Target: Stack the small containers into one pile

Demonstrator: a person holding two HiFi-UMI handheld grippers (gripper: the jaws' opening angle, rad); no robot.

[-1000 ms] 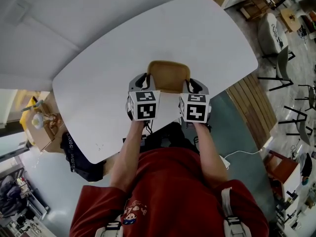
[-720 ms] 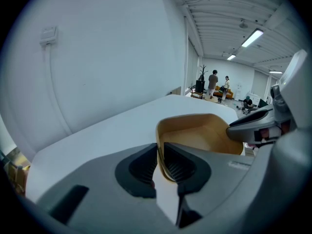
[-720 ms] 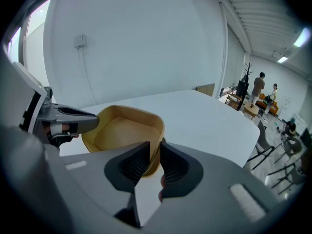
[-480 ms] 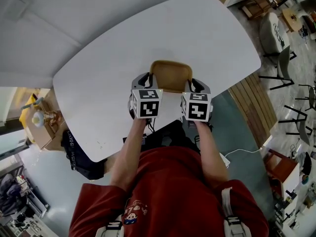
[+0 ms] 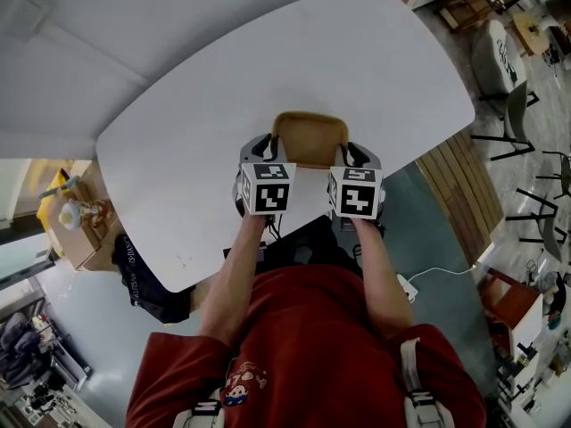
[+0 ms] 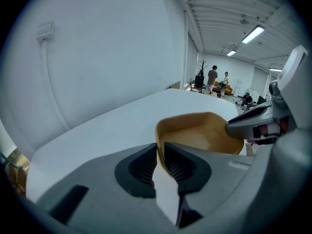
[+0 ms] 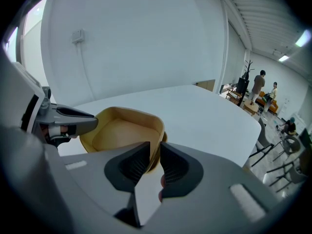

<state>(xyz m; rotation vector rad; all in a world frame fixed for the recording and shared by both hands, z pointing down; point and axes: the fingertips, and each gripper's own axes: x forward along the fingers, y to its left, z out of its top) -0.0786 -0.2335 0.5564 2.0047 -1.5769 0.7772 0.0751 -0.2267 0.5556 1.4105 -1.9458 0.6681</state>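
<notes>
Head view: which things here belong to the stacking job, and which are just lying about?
For the job: tan container; left gripper, jaws opening with the rim between them; right gripper, clamped on the rim; white table.
Lying about: cardboard box, chairs, white cable on the floor.

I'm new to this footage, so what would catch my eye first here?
A tan rounded-square plastic container stands out at the near edge of the white oval table. The left tongs and right tongs pinch its opposite side walls, and the left jaws are opening.
</notes>
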